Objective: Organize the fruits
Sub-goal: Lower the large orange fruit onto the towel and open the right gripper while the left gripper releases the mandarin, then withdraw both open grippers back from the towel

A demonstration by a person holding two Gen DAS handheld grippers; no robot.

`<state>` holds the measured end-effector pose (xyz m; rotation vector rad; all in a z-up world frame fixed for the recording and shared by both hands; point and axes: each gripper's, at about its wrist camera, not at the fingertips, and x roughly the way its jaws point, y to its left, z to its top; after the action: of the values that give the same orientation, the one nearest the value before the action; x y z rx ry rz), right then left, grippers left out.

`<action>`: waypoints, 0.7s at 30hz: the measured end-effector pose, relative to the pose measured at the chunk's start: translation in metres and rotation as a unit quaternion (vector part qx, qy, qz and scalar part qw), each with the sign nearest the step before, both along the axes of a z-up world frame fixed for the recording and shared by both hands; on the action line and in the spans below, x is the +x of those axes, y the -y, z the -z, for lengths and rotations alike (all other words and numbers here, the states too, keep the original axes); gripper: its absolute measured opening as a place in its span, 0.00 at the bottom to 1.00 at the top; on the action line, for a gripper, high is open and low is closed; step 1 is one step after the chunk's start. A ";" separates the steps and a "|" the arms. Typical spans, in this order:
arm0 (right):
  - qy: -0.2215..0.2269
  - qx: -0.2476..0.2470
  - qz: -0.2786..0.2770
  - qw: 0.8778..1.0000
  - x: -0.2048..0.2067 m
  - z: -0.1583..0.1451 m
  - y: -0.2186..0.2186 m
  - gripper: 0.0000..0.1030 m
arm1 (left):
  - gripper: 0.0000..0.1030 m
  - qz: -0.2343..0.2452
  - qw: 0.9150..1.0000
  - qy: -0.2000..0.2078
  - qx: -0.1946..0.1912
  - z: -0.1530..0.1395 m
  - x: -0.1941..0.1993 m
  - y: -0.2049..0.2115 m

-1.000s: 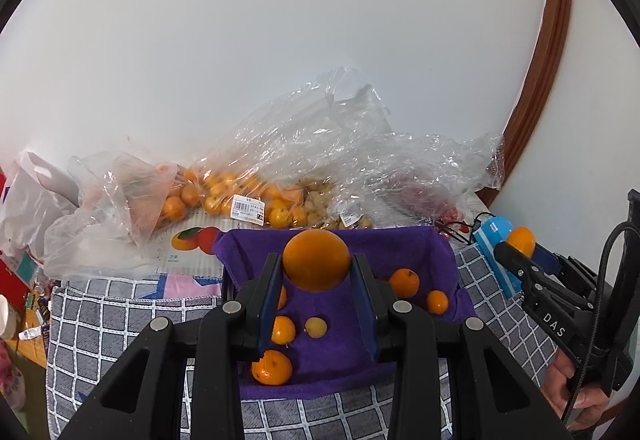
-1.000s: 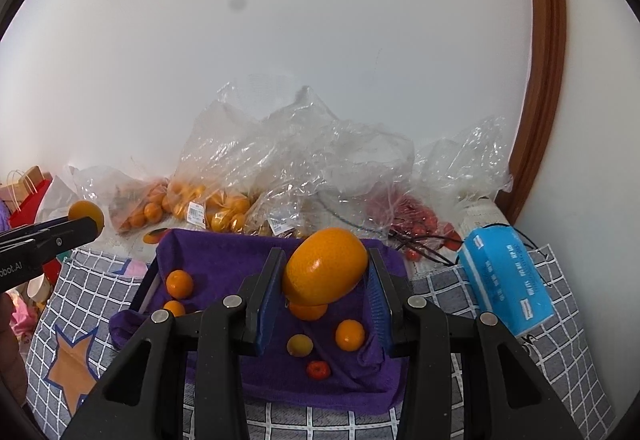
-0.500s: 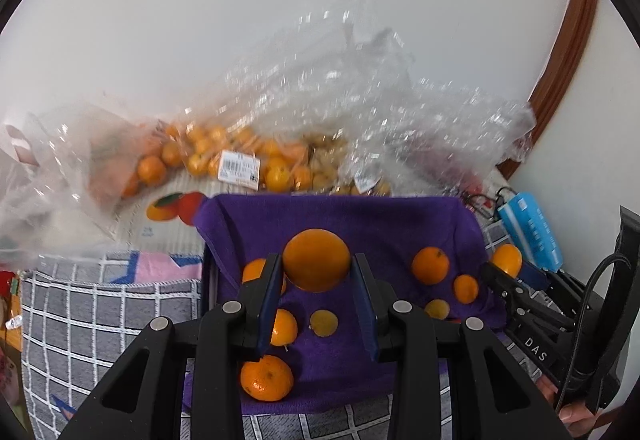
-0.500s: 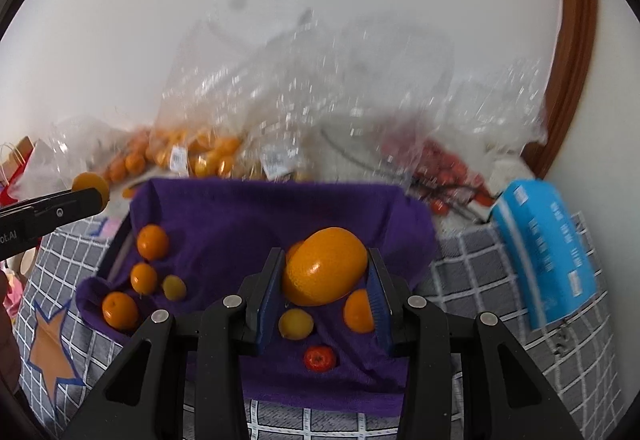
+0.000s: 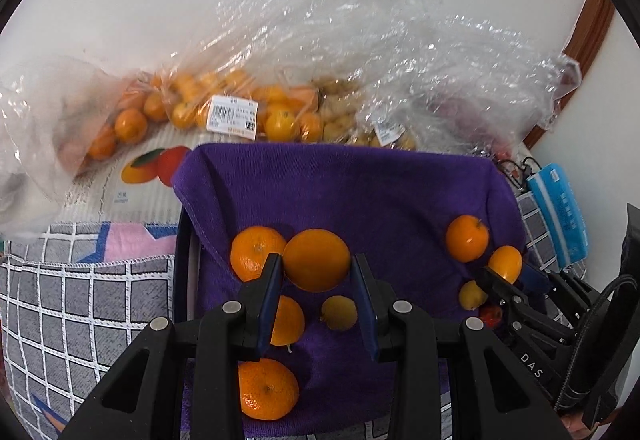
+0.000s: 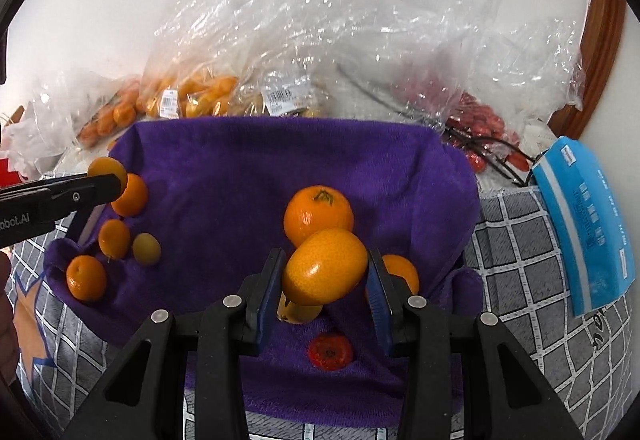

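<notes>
Each gripper holds 1 orange over the purple cloth (image 5: 360, 192): left gripper (image 5: 316, 280), right gripper (image 6: 324, 276).

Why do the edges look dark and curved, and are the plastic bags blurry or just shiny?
Both views: fisheye lens, black corners, bent lines. Left wrist view: the plastic bags are smeared and speckled with glare. Right wrist view: likewise soft, while the held orange stays sharp.

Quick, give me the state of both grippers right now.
Left gripper: shut on a round orange fruit.
Right gripper: shut on an oval orange fruit.
</notes>
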<state>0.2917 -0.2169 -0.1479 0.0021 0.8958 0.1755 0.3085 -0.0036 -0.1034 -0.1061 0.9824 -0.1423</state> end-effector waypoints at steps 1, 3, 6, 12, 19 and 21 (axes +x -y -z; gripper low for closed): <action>-0.002 -0.001 0.000 1.000 0.001 0.001 0.000 0.39 | 0.32 0.001 1.000 -0.002 0.001 0.002 0.000 0.001; 0.000 -0.002 0.000 1.000 0.002 0.003 0.001 0.39 | 0.32 0.001 1.000 -0.005 0.002 0.004 0.000 0.002; 0.000 -0.003 -0.001 1.000 0.003 0.002 0.000 0.39 | 0.32 0.000 1.000 -0.013 0.004 0.008 0.002 0.002; 0.006 -0.005 0.001 1.000 0.003 0.002 0.001 0.39 | 0.32 -0.003 1.000 -0.025 0.000 0.015 0.005 -0.001; 0.007 -0.006 0.003 1.000 0.002 0.001 0.001 0.39 | 0.32 -0.005 0.999 -0.033 0.002 0.019 0.007 -0.001; 0.008 -0.008 0.005 1.000 0.000 -0.001 0.001 0.40 | 0.32 -0.004 0.999 -0.033 0.001 0.017 0.005 -0.001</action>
<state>0.2918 -0.2183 -0.1473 -0.0094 0.8808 0.1597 0.3137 -0.0024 -0.1205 -0.1137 1.0486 -0.1316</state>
